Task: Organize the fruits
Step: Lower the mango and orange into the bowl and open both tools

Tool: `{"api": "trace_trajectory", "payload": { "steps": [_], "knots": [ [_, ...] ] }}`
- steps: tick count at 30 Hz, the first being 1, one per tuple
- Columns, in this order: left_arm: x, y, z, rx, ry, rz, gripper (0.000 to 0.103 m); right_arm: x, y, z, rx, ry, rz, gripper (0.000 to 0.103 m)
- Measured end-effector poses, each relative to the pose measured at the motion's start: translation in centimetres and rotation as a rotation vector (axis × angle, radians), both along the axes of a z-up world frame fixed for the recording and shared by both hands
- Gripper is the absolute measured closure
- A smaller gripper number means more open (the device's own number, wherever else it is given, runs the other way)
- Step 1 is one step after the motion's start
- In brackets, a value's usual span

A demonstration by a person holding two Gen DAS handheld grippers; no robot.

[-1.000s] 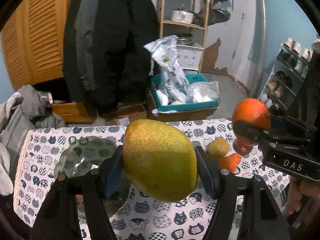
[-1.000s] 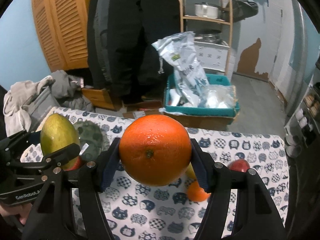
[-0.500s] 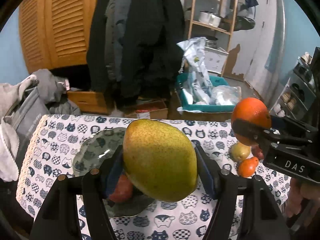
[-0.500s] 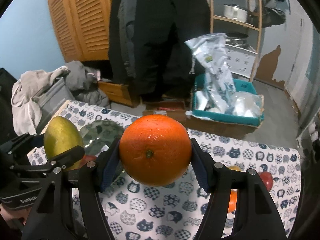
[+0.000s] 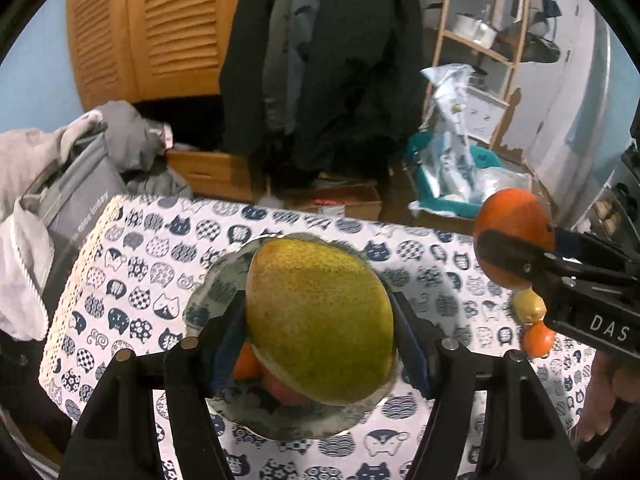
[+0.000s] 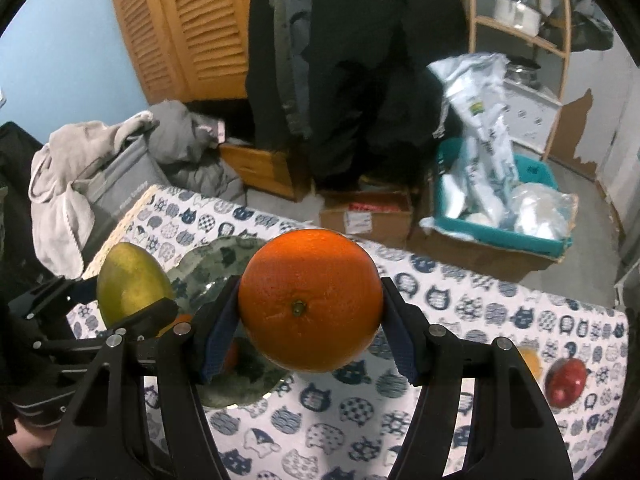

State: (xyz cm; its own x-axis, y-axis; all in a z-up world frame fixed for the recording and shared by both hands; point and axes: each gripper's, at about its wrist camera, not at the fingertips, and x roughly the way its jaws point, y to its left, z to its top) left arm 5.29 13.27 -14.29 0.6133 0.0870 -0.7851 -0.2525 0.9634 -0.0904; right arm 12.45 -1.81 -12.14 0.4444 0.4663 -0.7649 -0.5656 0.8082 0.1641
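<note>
Left hand-held gripper (image 5: 320, 332) is clamped on the big yellow-green mango (image 5: 320, 320), both blue pads pressed against its sides, and the fruit hangs right over the grey-green plate (image 5: 216, 284). Under the mango, on that plate, a reddish fruit (image 5: 280, 390) and a bit of an orange one (image 5: 246, 362) peek out. Whether the mango touches them, I can't tell.

Over to the right hand-held gripper (image 6: 310, 316): it's squeezing the large orange (image 6: 310, 304), navel facing us, pads tight on either side. The orange sits above the cat-print cloth of the desk (image 6: 360, 416), just beside the plate's near right edge, not over its middle. The two grippers are side by side, mango to the left of the orange.

Further along the desk, well apart from the plate, lie a red apple (image 6: 566, 378), a small yellow fruit (image 5: 528, 306) and a small orange fruit (image 5: 538, 340) touching it.

Beyond the desk edge there's a cardboard box (image 6: 366, 212) on the floor, a teal bin (image 6: 500, 232) stuffed with plastic bags, dark coats hanging, and a wooden shelf (image 6: 520, 28) with a pot.
</note>
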Motion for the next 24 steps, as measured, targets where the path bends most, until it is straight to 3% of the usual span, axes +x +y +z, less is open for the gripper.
{"api": "trace_trajectory", "payload": {
  "steps": [12, 24],
  "knots": [
    [1.9, 3.5, -5.9, 0.002, 0.124, 0.055, 0.033, 2.0, 5.9, -5.8, -0.066, 0.099, 0.076, 0.036],
    [2.5, 6.1, -9.3, -0.073, 0.204, 0.096, 0.033, 3.5, 7.0, -10.0, -0.082, 0.211, 0.061, 0.036]
  ]
}}
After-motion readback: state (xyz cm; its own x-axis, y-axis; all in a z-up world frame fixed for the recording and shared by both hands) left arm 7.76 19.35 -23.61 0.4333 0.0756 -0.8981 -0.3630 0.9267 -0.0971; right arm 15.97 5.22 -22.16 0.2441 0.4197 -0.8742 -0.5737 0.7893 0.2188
